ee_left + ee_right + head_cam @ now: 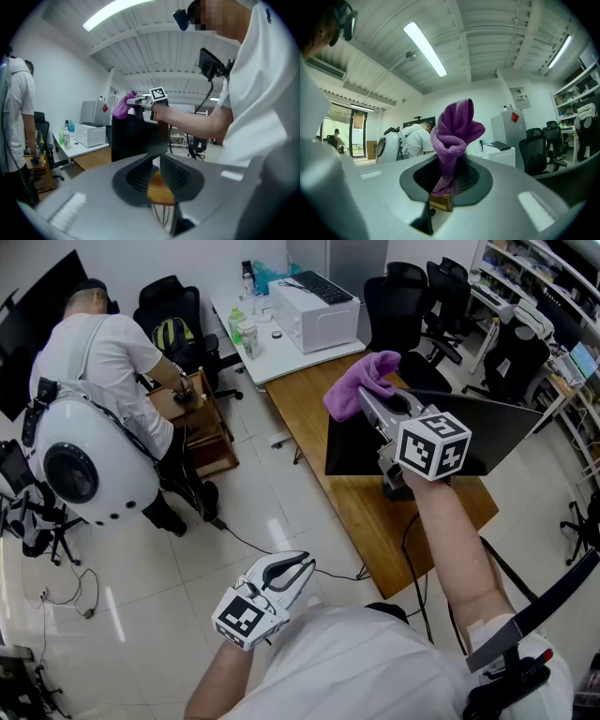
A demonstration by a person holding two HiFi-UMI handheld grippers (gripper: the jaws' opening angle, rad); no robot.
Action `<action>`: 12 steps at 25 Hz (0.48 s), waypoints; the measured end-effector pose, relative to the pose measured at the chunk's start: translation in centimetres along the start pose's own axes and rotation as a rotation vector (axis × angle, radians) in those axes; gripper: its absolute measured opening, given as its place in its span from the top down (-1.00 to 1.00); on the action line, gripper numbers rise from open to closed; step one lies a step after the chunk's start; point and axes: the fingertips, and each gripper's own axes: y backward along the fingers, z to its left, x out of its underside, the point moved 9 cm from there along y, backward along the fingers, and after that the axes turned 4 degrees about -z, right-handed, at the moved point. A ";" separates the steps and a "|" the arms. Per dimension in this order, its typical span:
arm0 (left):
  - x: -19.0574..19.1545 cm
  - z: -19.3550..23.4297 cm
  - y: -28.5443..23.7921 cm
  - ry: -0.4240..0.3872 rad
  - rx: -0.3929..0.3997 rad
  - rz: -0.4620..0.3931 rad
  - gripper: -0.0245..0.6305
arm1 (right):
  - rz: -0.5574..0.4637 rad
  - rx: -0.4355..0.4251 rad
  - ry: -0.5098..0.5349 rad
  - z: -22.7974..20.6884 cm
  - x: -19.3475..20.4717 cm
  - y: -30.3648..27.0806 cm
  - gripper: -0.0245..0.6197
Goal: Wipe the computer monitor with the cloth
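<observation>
My right tool (368,397), clamped on the cloth (360,379), at the monitor's (497,432) top edge, frame centre-right; my left tool (305,565), jaws together, empty, lower centre.

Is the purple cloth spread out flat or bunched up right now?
Bunched: the cloth sits crumpled in folds, pinched in the right claw.
</observation>
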 end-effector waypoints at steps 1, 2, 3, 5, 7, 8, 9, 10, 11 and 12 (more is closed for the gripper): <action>0.3 0.2 -0.2 -0.009 0.005 -0.008 0.71 | -0.001 0.005 0.001 -0.2 0.0 0.0 0.76; 0.5 0.3 -0.4 -0.016 0.011 -0.011 0.71 | -0.002 0.010 0.001 -0.4 0.0 0.0 0.76; 0.5 0.3 -0.5 -0.019 0.018 -0.009 0.71 | -0.002 0.014 0.000 -0.6 0.1 0.0 0.76; 0.2 0.2 -0.9 -0.020 0.028 -0.003 0.71 | 0.003 0.022 -0.003 -1.1 0.2 0.3 0.75; 0.0 -0.2 -1.4 -0.023 0.031 -0.007 0.71 | 0.008 0.029 -0.002 -1.8 0.3 0.8 0.76; 0.0 -0.3 -1.7 -0.022 0.030 -0.008 0.71 | 0.009 0.034 -0.001 -2.2 0.2 1.1 0.76; 0.0 -0.5 -2.1 -0.018 0.029 -0.011 0.71 | 0.010 0.037 0.000 -2.7 0.1 1.4 0.76; -0.1 -0.6 -2.5 -0.011 0.030 -0.014 0.71 | 0.011 0.038 0.002 -3.1 0.0 1.7 0.76; -0.4 -0.8 -2.9 -0.004 0.031 -0.018 0.71 | 0.012 0.038 0.004 -3.4 -0.2 1.9 0.76; -0.8 -1.1 -3.4 -0.001 0.031 -0.020 0.71 | 0.013 0.037 0.006 -3.8 -0.3 2.2 0.75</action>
